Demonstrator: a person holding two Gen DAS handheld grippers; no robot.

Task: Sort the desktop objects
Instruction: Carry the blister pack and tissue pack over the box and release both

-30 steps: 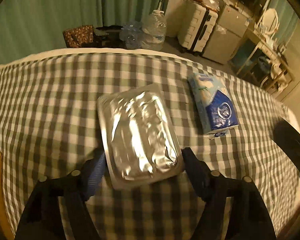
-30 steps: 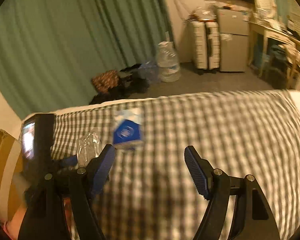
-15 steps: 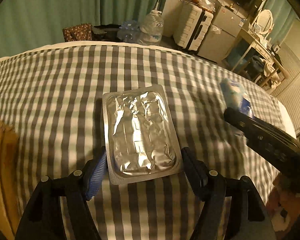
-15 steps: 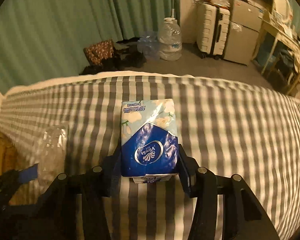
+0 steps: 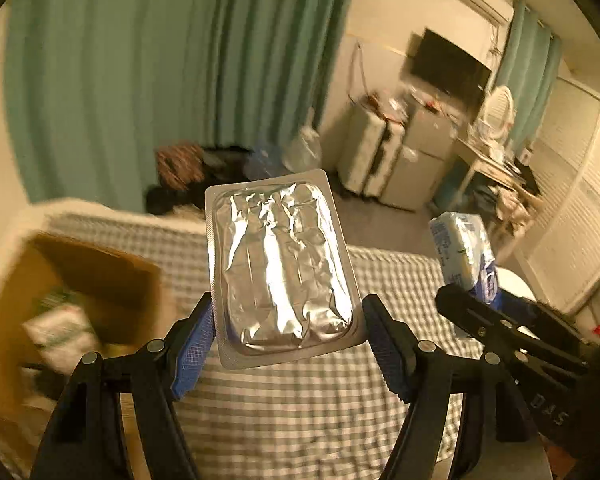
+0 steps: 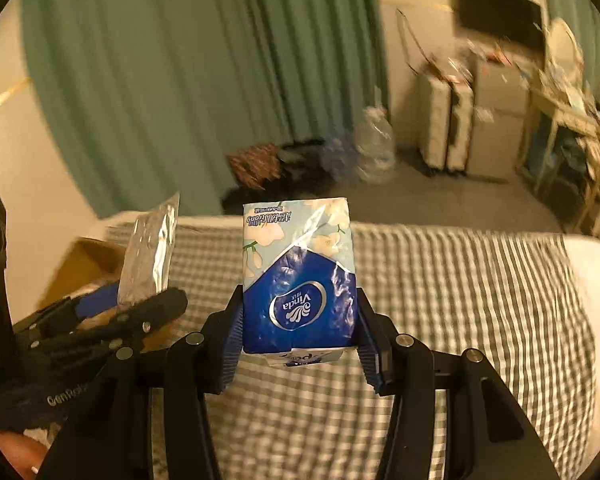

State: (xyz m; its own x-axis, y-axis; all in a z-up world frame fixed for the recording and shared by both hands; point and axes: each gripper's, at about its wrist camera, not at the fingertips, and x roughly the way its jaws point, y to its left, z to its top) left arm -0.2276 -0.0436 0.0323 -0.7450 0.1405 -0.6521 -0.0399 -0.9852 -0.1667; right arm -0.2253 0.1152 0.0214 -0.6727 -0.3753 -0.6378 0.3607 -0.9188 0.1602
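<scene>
My left gripper (image 5: 286,336) is shut on a silver foil blister pack (image 5: 280,268) and holds it up above the checked tablecloth (image 5: 308,408). My right gripper (image 6: 298,344) is shut on a blue and white Vinda tissue pack (image 6: 298,280), also lifted off the cloth (image 6: 460,300). The tissue pack shows at the right of the left wrist view (image 5: 462,248). The foil pack shows edge-on at the left of the right wrist view (image 6: 150,252).
An open cardboard box (image 5: 72,280) with a white and green packet inside stands at the left of the table; it also shows in the right wrist view (image 6: 88,260). Beyond the table's far edge are a green curtain (image 6: 200,80), water jugs (image 6: 374,148) and suitcases (image 6: 446,124).
Both grippers have lifted their packs off the cloth. The left gripper has swung toward the cardboard box, which is now in view. The right gripper closed on the tissue pack during the last second.
</scene>
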